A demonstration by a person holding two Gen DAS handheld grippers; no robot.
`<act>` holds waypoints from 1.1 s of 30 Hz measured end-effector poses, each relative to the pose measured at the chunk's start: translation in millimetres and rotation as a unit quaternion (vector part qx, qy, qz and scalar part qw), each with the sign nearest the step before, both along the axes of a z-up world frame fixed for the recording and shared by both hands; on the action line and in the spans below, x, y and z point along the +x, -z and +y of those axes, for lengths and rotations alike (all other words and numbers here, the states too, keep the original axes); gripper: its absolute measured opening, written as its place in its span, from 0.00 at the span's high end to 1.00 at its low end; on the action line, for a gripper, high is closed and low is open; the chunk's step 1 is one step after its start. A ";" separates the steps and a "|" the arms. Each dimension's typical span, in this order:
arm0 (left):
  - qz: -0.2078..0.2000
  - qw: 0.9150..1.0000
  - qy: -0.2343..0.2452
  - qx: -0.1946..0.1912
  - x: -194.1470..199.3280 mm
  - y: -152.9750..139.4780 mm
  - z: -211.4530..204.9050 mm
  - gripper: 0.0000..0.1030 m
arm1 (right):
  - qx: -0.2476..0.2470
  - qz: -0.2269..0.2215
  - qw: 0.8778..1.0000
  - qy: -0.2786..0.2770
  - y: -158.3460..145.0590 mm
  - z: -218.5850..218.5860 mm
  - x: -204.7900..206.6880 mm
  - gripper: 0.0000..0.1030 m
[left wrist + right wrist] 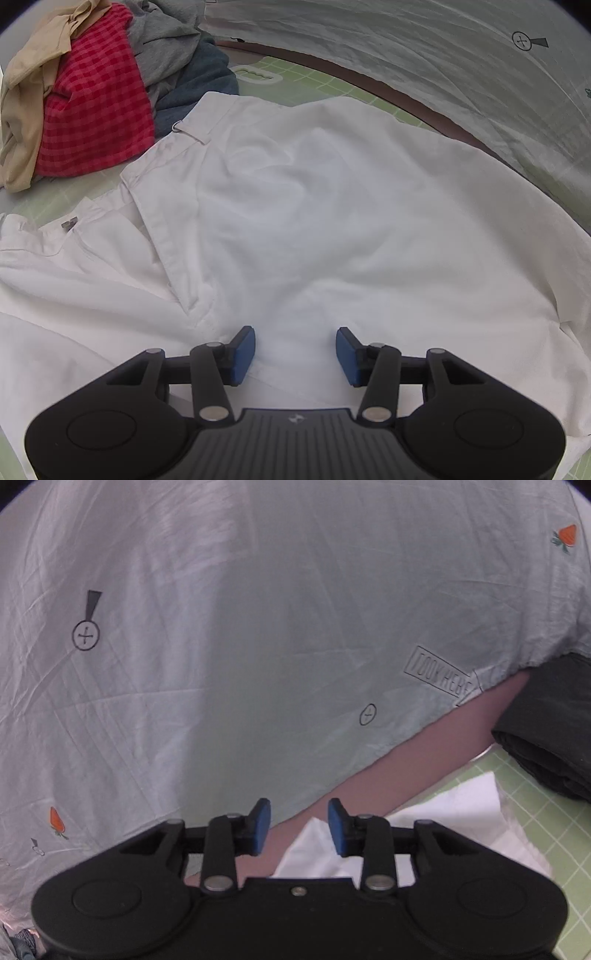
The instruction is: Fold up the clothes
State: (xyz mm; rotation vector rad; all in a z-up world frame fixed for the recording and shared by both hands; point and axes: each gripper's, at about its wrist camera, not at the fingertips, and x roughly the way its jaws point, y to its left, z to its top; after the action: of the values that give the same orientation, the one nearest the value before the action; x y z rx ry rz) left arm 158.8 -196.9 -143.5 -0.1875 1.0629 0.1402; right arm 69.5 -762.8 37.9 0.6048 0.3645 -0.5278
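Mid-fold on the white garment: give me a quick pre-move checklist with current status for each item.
1. Left gripper open, nothing pinched: ok.
2. Right gripper open and empty: ok.
3. White garment spread on the green mat: ok, though wrinkled.
4. Clothes pile clear of the garment: not ok, it meets the waistband corner.
5. Right gripper aimed at the garment: not ok, it faces the printed sheet.
6. Near hem flat: cannot tell.

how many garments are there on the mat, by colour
white: 1, spread out flat
beige: 1, on the pile
red checked: 1, in the pile
grey: 1, in the pile
dark blue: 1, in the pile
black: 1, folded, seen from the right wrist
total: 6 that can be told apart
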 end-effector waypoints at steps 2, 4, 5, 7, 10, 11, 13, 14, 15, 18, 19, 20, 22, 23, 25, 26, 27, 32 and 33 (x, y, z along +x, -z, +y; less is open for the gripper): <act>0.001 1.000 0.001 0.004 0.1 0.2 -1.7 0.51 | -0.004 -0.010 1.000 0.006 -1.6 8.1 -17.9 0.50; 0.001 1.000 0.003 0.010 0.3 0.4 -3.9 0.50 | -0.005 -0.004 1.000 0.031 6.2 16.9 -44.2 0.48; 0.002 1.000 0.006 0.015 0.5 0.7 -5.7 0.49 | 0.001 0.009 0.999 0.051 14.8 19.1 -59.0 0.47; 0.003 1.000 0.009 0.022 0.9 1.3 -8.6 0.47 | 0.027 0.035 0.995 0.086 33.8 17.7 -83.0 0.46; 0.004 0.999 0.010 0.030 2.1 1.8 -11.8 0.46 | 0.106 0.074 0.982 0.134 76.6 10.2 -111.9 0.45; 0.005 0.999 0.012 0.032 2.7 1.7 -12.4 0.45 | 0.137 0.080 0.976 0.147 91.8 7.3 -119.5 0.45; 0.006 0.999 0.013 0.033 3.0 1.6 -12.7 0.45 | 0.206 0.071 0.962 0.165 120.4 1.6 -127.8 0.45; 0.007 0.999 0.013 0.031 3.1 1.4 -12.0 0.45 | 0.233 0.064 0.954 0.175 132.2 -0.5 -130.9 0.45; 0.007 0.999 0.013 0.029 3.3 1.2 -11.2 0.45 | 0.253 0.056 0.948 0.188 141.4 -1.9 -133.4 0.45; 0.009 1.000 0.012 0.026 3.8 0.9 -10.1 0.45 | 0.245 0.051 0.942 0.225 152.5 -5.3 -135.0 0.45; 0.009 1.000 0.013 0.027 4.0 0.9 -10.2 0.45 | 0.239 0.049 0.942 0.232 154.0 -8.2 -134.5 0.45; 0.009 0.999 0.014 0.027 4.1 1.0 -10.3 0.45 | 0.238 0.043 0.942 0.234 155.6 -12.6 -133.8 0.45; 0.010 0.999 0.015 0.030 4.5 1.3 -10.4 0.45 | 0.237 0.040 0.941 0.237 157.8 -22.3 -129.7 0.47; 0.011 0.999 0.014 0.031 4.6 1.4 -10.3 0.45 | 0.233 0.043 0.943 0.235 157.4 -26.5 -126.4 0.48; 0.012 0.999 0.013 0.032 5.0 1.4 -10.1 0.44 | 0.222 0.053 0.947 0.226 156.1 -35.0 -118.8 0.57; 0.012 0.999 0.013 0.032 5.0 1.3 -9.8 0.44 | 0.218 0.055 0.950 0.218 156.0 -39.4 -115.1 0.72; 0.012 0.999 0.013 0.031 4.7 1.1 -9.4 0.44 | 0.215 0.060 0.951 0.212 155.7 -43.7 -112.0 0.81; 0.011 0.999 0.015 0.029 4.3 1.0 -9.2 0.44 | 0.135 0.069 0.968 0.202 109.7 -56.4 -113.5 0.97; 0.011 0.999 0.016 0.029 4.3 1.0 -9.3 0.44 | 0.102 0.065 0.974 0.192 89.1 -58.1 -112.6 0.97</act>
State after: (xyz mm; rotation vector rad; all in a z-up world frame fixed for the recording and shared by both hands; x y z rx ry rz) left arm 163.1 -206.2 -144.5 -0.1174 1.0822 0.1439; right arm -43.1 -820.9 -51.2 0.8504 0.4310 -0.9122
